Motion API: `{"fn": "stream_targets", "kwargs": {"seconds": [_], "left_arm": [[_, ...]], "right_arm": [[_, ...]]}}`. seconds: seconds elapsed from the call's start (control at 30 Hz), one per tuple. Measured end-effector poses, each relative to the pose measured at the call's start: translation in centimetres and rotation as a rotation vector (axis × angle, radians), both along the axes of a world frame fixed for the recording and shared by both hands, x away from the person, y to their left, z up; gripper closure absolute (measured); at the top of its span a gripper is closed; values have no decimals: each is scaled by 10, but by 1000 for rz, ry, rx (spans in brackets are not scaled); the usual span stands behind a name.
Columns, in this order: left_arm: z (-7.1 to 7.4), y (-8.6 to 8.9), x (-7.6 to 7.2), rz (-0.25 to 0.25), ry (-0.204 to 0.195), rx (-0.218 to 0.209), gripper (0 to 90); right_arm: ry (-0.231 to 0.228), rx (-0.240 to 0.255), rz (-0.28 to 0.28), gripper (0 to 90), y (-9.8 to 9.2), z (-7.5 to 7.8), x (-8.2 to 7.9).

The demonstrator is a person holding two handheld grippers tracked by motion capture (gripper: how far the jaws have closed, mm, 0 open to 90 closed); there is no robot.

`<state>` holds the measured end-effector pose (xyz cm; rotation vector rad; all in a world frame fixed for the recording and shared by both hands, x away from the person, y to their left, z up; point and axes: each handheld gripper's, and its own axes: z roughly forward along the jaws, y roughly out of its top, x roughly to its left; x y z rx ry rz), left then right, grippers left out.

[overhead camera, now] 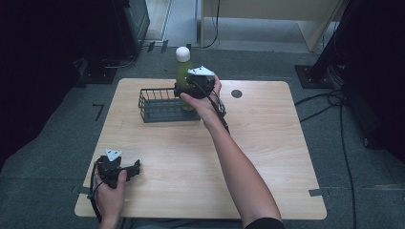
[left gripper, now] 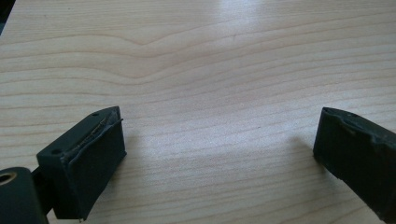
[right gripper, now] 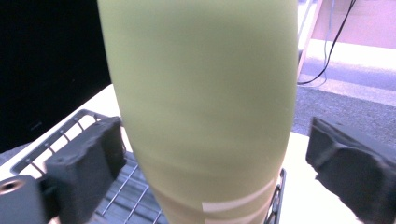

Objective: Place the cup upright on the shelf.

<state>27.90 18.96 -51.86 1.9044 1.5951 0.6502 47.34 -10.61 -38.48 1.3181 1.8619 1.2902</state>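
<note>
- I see a pale wooden counter (left gripper: 196,60), smooth, with a soft sheen over its grain.
- The tall green bottle (right gripper: 201,107) looks matt and smooth.
- The dark wire basket (overhead camera: 160,106) is thin metal mesh.
- My right gripper (right gripper: 210,163) pads look like rough, matt black foam.

so the tabletop (overhead camera: 267,157) is light wood with rounded corners, sitting on grey floor (overhead camera: 57,143), and directly on it there's a dark wire basket (overhead camera: 157,106) near the far edge, a small dark round disc (overhead camera: 236,93) right of that, and the left tool (overhead camera: 129,171) resting at the near left corner
</note>
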Motion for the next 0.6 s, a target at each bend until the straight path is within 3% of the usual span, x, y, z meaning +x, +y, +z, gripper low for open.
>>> {"fn": "stream_targets", "kwargs": {"seconds": [0.6], "left_arm": [[0, 0, 0, -2, 1, 4, 25]], "right_arm": [[-17, 22, 26, 0, -28, 2, -34]]}}
